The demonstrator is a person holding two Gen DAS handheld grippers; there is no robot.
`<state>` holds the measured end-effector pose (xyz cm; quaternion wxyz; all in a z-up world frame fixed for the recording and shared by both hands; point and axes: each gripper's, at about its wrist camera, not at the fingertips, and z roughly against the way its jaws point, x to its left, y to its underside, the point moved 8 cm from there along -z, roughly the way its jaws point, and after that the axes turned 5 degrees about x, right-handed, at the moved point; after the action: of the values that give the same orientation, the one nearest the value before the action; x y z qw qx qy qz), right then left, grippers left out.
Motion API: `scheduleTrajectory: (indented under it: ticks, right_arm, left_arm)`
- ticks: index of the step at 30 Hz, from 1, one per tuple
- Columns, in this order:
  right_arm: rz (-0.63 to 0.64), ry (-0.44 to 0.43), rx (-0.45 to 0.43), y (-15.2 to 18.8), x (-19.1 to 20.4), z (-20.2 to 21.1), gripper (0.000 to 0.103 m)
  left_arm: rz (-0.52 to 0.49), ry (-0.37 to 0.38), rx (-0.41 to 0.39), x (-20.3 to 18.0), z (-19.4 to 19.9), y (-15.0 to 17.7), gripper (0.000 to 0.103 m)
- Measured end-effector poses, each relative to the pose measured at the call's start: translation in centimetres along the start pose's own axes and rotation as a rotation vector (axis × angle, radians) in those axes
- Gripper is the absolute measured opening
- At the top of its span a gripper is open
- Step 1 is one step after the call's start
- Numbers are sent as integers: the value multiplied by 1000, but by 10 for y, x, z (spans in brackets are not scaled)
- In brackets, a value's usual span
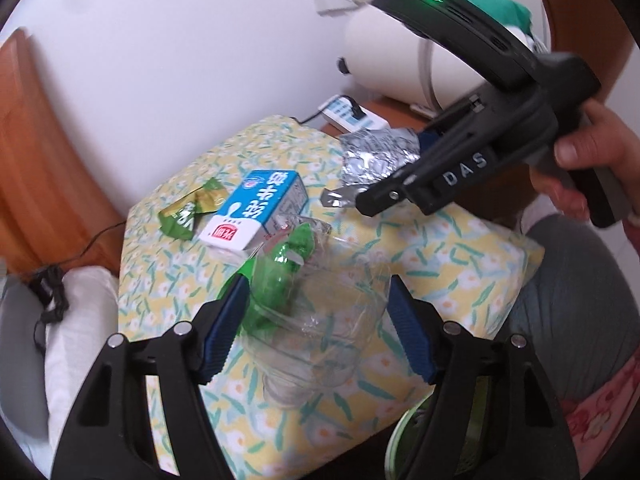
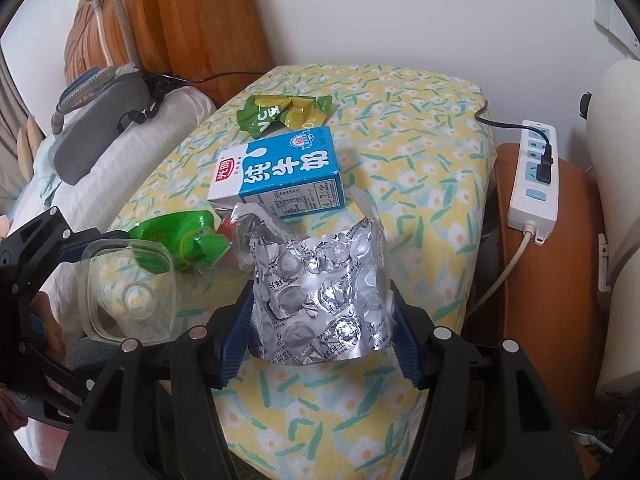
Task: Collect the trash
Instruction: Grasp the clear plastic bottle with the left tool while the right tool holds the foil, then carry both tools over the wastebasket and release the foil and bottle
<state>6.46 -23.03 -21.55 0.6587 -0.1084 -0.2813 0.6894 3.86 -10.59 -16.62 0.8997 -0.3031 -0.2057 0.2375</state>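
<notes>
Closest to us, our left claw (image 1: 316, 320) clamps a crushed clear plastic bottle (image 1: 320, 312); our right claw (image 2: 320, 332) grips crumpled foil blister packs (image 2: 320, 300). Milk carton (image 2: 280, 172) lies at twelve o'clock.

A crushed clear plastic bottle (image 1: 320, 320) with a green label is held off the floral cushion. A crumpled silver blister pack (image 2: 320, 300) is held too. A blue-and-white milk carton (image 2: 276, 172) lies flat beside a green wrapper (image 2: 280, 114).
</notes>
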Motion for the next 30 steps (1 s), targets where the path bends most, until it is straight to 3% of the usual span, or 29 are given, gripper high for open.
scheduleTrajectory:
  ticks: [10,16,21,27,30]
  right_arm:
    - [35,-18,-24,32,30,41,62]
    - [81,-63,16,78,58,61,62]
    - [119,-120,147,138,85,39,62]
    - [145,-179,356,217,113,-32,62]
    - [184,-183,396,231,123,-52,62]
  left_arm:
    - [270,-35,-78,10,56,25,67]
    - [403,-134,-33,14,85,54,67]
    - [499,-158,28,4,96,87,67]
    - [553,-143,67,-12,101,120,67]
    - [569,-149,83,-14,102,132,67]
